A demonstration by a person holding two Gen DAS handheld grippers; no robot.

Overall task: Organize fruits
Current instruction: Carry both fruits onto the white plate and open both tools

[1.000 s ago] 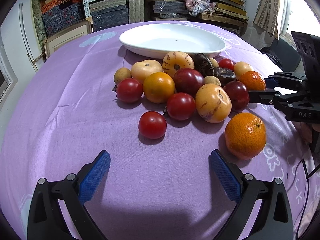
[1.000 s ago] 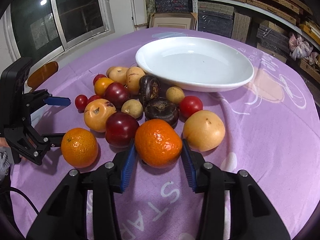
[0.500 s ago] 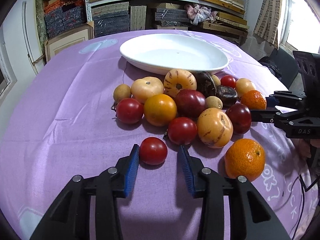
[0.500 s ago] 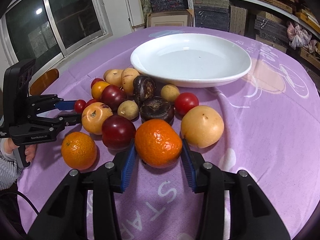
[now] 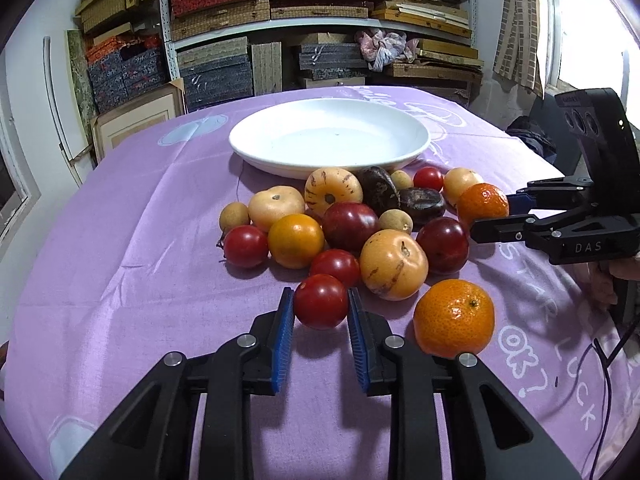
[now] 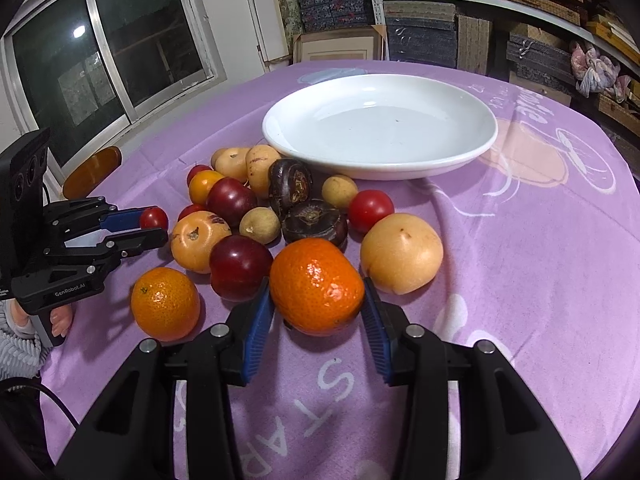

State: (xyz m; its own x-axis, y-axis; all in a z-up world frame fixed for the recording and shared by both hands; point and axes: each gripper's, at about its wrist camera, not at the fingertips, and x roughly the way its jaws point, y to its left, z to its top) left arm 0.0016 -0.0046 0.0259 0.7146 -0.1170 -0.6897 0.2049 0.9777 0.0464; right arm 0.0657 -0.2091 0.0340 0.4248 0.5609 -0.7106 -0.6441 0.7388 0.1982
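**Now both grippers clamp fruit beside the white plate**

Broadly, a purple cloth (image 5: 120, 280) covers the bench, with a white plate (image 6: 476, 148) at its far side, nothing in it. Just in front of the plate lies a heap of fruit (image 5: 348, 224): yellow, orange, dark red and brown pieces touching one another.

At the heap's near edge, the right gripper (image 6: 318, 312) has its blue fingers (image 6: 256, 324) pressed on a mandarin (image 6: 316, 286).

The left gripper (image 5: 321, 320) has just closed its fingers (image 5: 282, 336) onto a small red tomato (image 5: 320, 300), which now sits pinched between them, a second mandarin (image 5: 454, 318) close by.
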